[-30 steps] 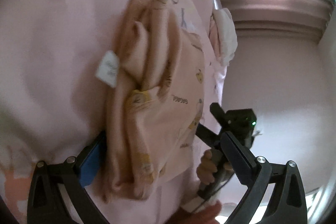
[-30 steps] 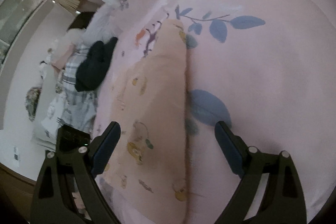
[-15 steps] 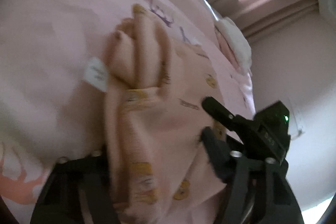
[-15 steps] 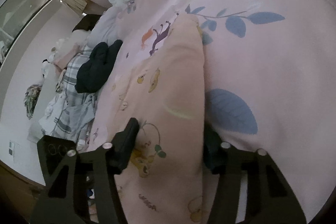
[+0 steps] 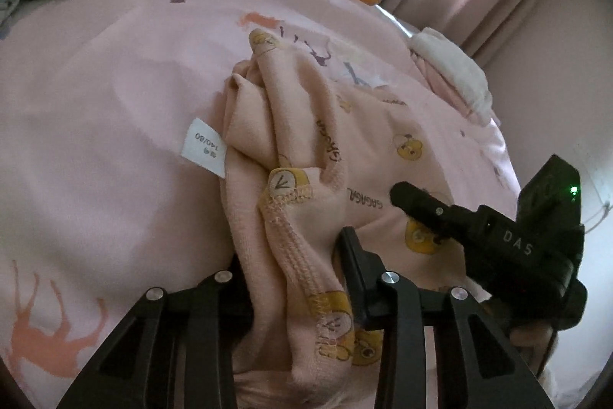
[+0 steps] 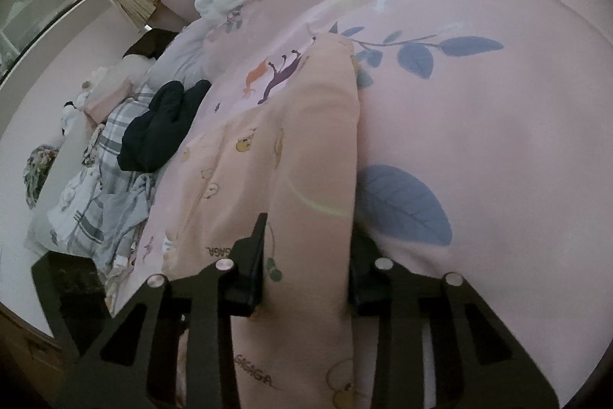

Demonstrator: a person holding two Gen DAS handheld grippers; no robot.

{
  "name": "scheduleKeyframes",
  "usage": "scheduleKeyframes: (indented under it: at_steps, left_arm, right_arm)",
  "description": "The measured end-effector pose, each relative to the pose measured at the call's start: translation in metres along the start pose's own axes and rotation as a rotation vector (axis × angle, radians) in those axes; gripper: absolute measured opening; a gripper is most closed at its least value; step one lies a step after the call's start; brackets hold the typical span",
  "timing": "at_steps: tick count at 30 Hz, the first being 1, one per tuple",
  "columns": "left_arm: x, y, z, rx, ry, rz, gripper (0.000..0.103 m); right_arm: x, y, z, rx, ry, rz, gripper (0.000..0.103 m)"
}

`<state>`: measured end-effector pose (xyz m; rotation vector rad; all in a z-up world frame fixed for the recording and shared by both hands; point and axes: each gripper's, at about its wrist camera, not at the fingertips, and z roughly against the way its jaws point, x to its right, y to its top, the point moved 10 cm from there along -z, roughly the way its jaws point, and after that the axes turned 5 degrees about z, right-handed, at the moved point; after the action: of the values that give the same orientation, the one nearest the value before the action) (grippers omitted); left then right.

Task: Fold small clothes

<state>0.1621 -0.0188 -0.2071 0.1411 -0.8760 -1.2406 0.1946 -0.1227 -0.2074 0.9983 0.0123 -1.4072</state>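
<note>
We judge peach garment point(image 5: 306, 179) light, soft, floppy; it lies bunched on pink bedspread point(image 5: 95, 102); best taken by seamed hem, both ends. Left gripper point(image 5: 295, 278) clenched on bunched hem folds; right gripper point(image 6: 306, 255) clamped on long folded ridge. Against second ago: both sets of fingers stood wide beside cloth, have just been closing onto it; left view has rolled; white size tag point(image 5: 203, 148) beside folds in both.
</note>
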Motion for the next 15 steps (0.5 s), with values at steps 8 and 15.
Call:
scheduleKeyframes:
  at_steps: [8,15]
  left_arm:
    - [0.003,0.002,-0.002,-0.001,-0.006,0.006,0.038]
    - [0.002,0.005,0.009,0.035,-0.034,0.038,0.028]
  right_arm:
    - [0.001,-0.001,-0.001,0.005,-0.028,0.022,0.032]
    - [-0.006,0.0,0.009,0.045,-0.041,0.042,0.027]
